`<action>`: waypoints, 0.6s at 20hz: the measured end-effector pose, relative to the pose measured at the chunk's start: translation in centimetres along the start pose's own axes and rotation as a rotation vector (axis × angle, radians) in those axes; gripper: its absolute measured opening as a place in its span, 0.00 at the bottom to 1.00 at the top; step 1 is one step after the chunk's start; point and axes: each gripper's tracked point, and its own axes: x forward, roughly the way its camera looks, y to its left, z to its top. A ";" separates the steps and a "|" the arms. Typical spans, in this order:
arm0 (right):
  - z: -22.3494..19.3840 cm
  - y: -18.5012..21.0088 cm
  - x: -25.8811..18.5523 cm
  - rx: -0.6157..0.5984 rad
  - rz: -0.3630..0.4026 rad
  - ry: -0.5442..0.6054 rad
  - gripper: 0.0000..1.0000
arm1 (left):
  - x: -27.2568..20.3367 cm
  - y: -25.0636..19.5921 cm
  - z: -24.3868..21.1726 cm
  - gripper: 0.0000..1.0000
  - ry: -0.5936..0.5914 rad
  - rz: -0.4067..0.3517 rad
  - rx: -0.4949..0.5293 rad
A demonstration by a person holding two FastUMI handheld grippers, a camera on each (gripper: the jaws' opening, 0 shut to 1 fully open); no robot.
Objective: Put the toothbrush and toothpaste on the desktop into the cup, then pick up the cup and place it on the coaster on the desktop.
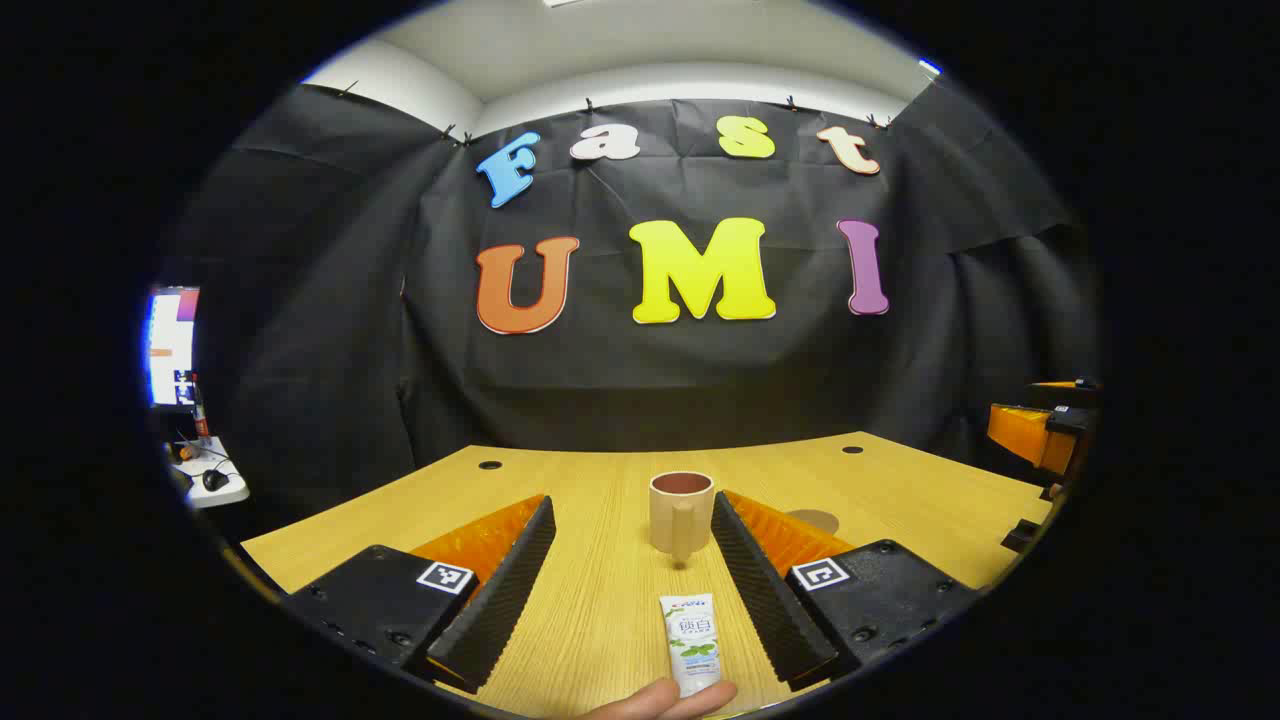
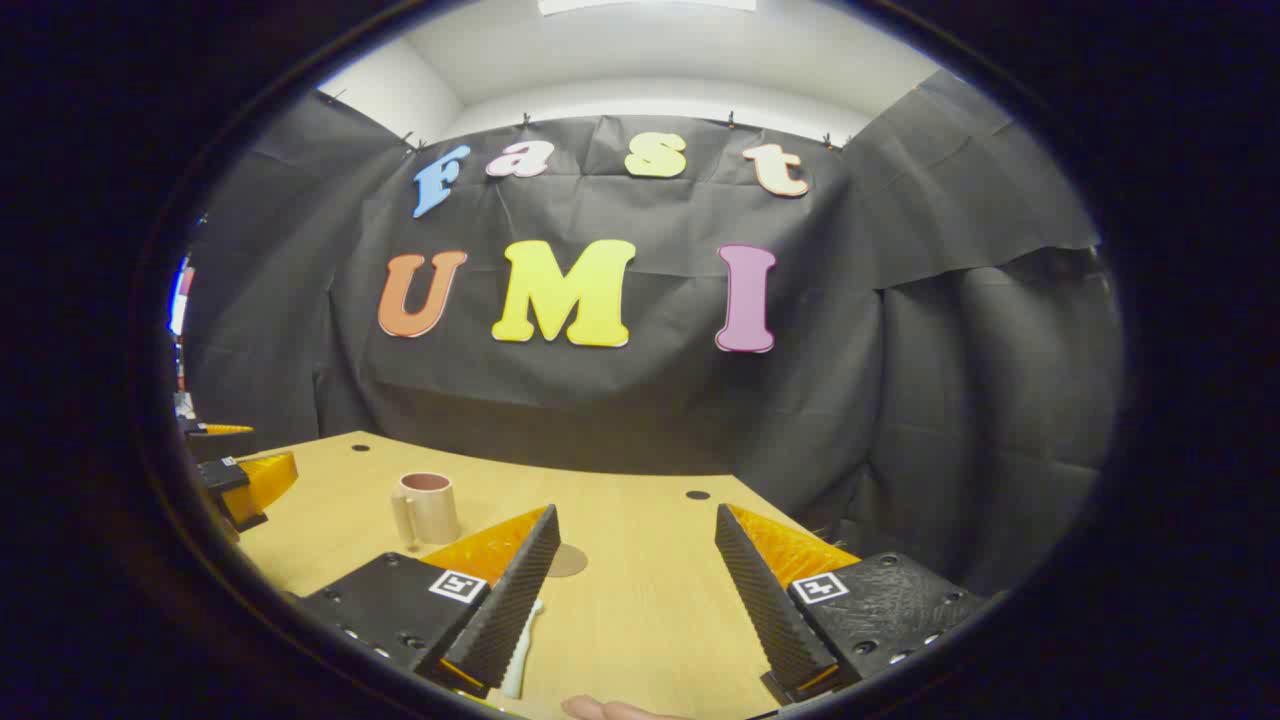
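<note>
Between my left tongs (image 1: 635,590), which stand wide apart and grip nothing, lies one toothpaste (image 1: 691,642) tube flat on the bench (image 1: 600,500); its near end is touched by a fingertip (image 1: 665,700) at the bottom edge of the left gripper view. Ahead of that, also between the two fingers but farther off, stands one cup (image 1: 681,512), upright, handle turned toward me, with nothing visible inside. Just beyond the right-hand finger of the left tongs, one round coaster (image 1: 812,521) shows partly, lying flat beside the cup and apart from it.

My right tongs (image 2: 635,590) are likewise spread open and hold nothing. One toothbrush (image 2: 521,645), pale, lies on the bench partly under their left-hand finger; only part of it shows. Same cup (image 2: 428,507) sits well off to the left ahead of these tongs, with the coaster (image 2: 566,560) peeking out beside the left-hand finger.

Count: one cup, one coaster, one toothpaste, one toothbrush. Two cable holes show in the far bench edge in each view.
</note>
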 end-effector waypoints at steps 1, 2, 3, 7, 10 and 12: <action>0.0 -0.2 0.0 -0.010 -0.009 -0.008 0.96 | 0.0 0.0 -0.2 1.00 0.008 -0.005 -0.011; 0.3 -0.4 0.0 -0.020 -0.014 -0.017 0.95 | 0.1 0.0 -0.4 0.99 0.015 -0.006 -0.020; 0.3 -0.2 -0.1 -0.029 -0.012 -0.022 0.95 | 0.1 0.1 -0.6 0.99 0.024 -0.007 -0.026; -0.4 0.0 0.1 -0.044 -0.001 -0.003 0.95 | 0.4 0.3 -1.4 1.00 0.048 -0.006 -0.039; -0.6 0.3 0.3 -0.046 0.007 0.005 0.95 | 0.6 0.9 -1.9 0.99 0.054 0.009 -0.042; -0.8 0.5 0.2 -0.047 0.015 0.008 0.95 | 0.7 0.7 -1.9 0.99 0.058 0.008 -0.042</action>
